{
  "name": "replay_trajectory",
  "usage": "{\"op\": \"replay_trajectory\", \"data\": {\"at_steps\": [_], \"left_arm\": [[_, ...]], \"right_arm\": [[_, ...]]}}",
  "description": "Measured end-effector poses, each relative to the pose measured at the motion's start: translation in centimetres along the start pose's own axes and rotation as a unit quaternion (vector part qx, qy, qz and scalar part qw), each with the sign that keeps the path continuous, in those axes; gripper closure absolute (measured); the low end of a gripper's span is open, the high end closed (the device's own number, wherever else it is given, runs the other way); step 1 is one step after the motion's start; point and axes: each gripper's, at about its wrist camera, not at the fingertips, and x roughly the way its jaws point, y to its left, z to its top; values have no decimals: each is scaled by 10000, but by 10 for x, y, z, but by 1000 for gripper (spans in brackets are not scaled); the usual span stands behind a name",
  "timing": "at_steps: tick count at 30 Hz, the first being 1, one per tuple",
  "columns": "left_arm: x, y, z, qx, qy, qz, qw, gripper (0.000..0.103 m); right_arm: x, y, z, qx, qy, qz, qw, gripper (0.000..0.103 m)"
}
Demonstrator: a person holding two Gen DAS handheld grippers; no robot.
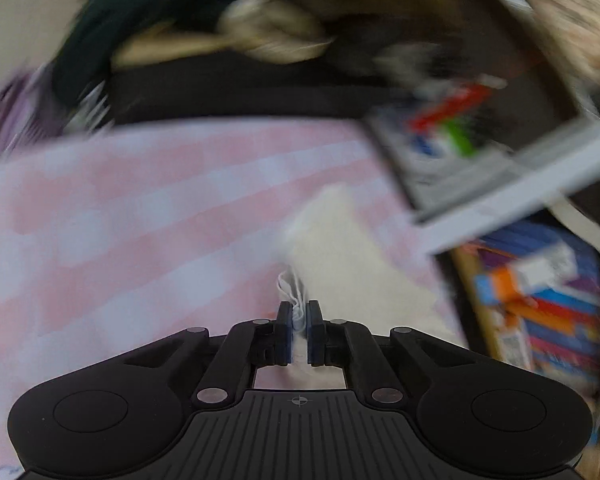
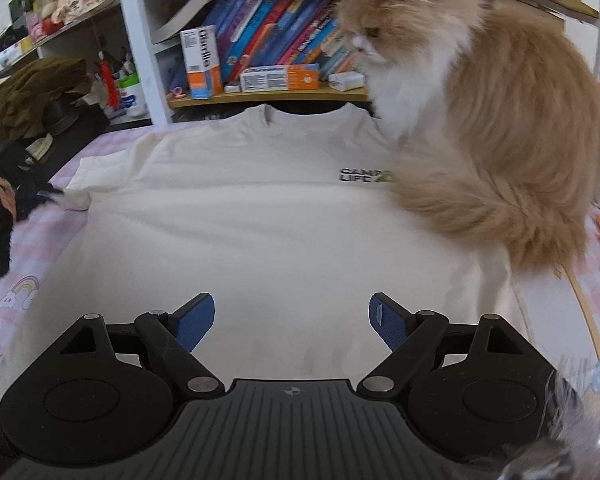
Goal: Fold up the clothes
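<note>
While the left wrist view was smeared with blur, the left tongs point(image 1: 299, 320) stood out sharp, pressed together on a bunched fold of the cream T-shirt point(image 1: 340, 248), whose white hem stuck up between the blue pads point(image 1: 287, 330). The cloth trailed away from them over the pink-and-white checked cover point(image 1: 120, 208) of the counter. Past the far edge lay a dark garment point(image 1: 140, 12) and something pale and fluffy, too blurred to name. To the right, a white shelf frame point(image 1: 520, 192) and rows of coloured books point(image 1: 548, 304) ran at a slant.

In the right wrist view the cream T-shirt point(image 2: 240, 216) lay flat, chest up, collar at the far side and hem near, with a small dark "CAMP LIFE" print point(image 2: 360, 175) on its right chest. The right tongs point(image 2: 292, 320) hung above the near part of the shirt with their blue pads point(image 2: 196, 320) wide apart and nothing between them. A long-haired orange-and-white cat point(image 2: 480, 120) sat on the shirt's right shoulder and sleeve, its tail point(image 2: 500, 220) lying across the cloth just beside the print. The left sleeve point(image 2: 84, 184) lay spread on the checked cover point(image 2: 16, 292). At the far left edge, an olive-brown garment point(image 2: 36, 88) was heaped. Behind the counter a bookshelf point(image 2: 260, 98) held leaning books point(image 2: 276, 28) and boxes point(image 2: 280, 78).
</note>
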Motion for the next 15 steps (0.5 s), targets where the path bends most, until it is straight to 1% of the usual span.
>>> {"op": "replay_trajectory", "data": {"at_steps": [1, 2, 3, 4, 5, 6, 7, 8, 9, 10, 11, 12, 13, 14, 15], "left_arm": [[-5, -16, -3, 378, -38, -157, 9992, 97], [-10, -38, -9, 913, -30, -363, 9952, 97], [-15, -61, -16, 1461, -18, -572, 9876, 97], [-19, -83, -31, 2098, 89, -871, 9738, 97], [-23, -106, -46, 2732, 204, -1174, 9545, 96], [-23, -122, -70, 3489, 432, -1287, 9273, 96], [-23, -137, -96, 4234, 667, -1374, 8930, 94], [-22, -153, -121, 4947, 898, -1450, 8522, 90], [-16, -155, -146, 5535, 1059, -1256, 8165, 89], [-8, -155, -171, 6084, 1208, -1030, 7776, 88], [-1, -156, -195, 6601, 1351, -798, 7346, 85], [4, -150, -204, 6752, 1366, -581, 7225, 84], [9, -144, -212, 6866, 1368, -365, 7131, 82], [11, -137, -209, 6764, 1414, -305, 7221, 78], [10, -132, -201, 6587, 1444, -317, 7377, 74]], "right_arm": [[0, -3, -1, 45, 4, -19, 10000, 19], [-1, -5, -1, 89, 8, -37, 10000, 19], [0, -8, -1, 128, 17, -48, 9999, 19], [0, -10, -1, 165, 25, -59, 9998, 19], [0, -11, -1, 192, 26, -70, 9998, 19], [1, -12, -1, 207, 23, -74, 9998, 19], [2, -12, -1, 206, 24, -64, 9998, 19], [2, -12, 0, 206, 25, -54, 9998, 19], [3, -11, 0, 204, 28, -44, 9998, 19], [3, -11, 0, 196, 43, -30, 9998, 19], [4, -11, 0, 188, 58, -17, 9998, 19], [4, -10, -1, 176, 75, -19, 9998, 19], [4, -11, -2, 167, 89, -27, 9998, 19], [4, -11, -2, 169, 106, -38, 9998, 19], [4, -12, -3, 173, 123, -51, 9998, 19]]}}
